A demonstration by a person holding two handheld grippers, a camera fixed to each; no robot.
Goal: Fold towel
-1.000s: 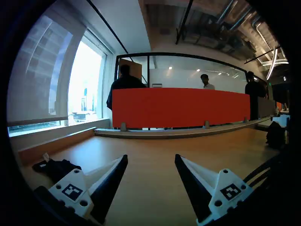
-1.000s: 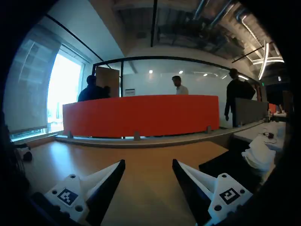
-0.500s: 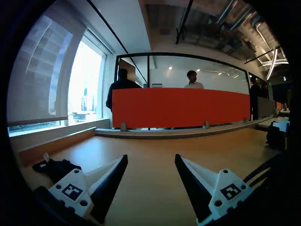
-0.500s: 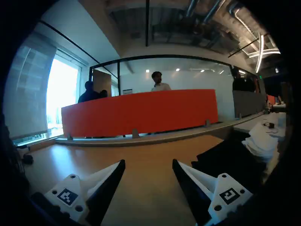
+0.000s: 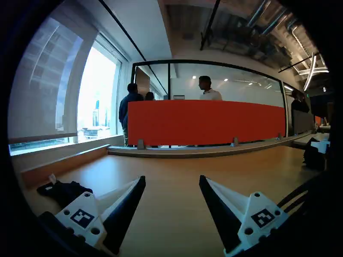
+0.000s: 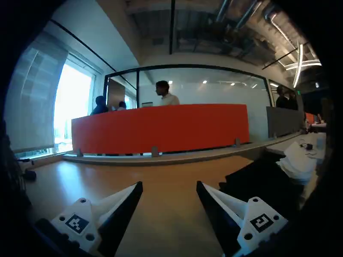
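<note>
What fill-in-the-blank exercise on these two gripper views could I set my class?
1. The jaws of the left gripper and the right gripper stand ____, holding nothing.
2. In the right gripper view, the flat black cloth lies on the light brown wooden table to the ____ of the jaws.
3. The stack of folded cloths beyond it is ____ in colour.
Missing words: open; right; white.

The white plastic left tool (image 5: 171,182) has pointed, black-faced fingers (image 5: 124,207) bearing square markers (image 5: 82,218) and screws. The right tool (image 6: 169,185) looks alike.
</note>
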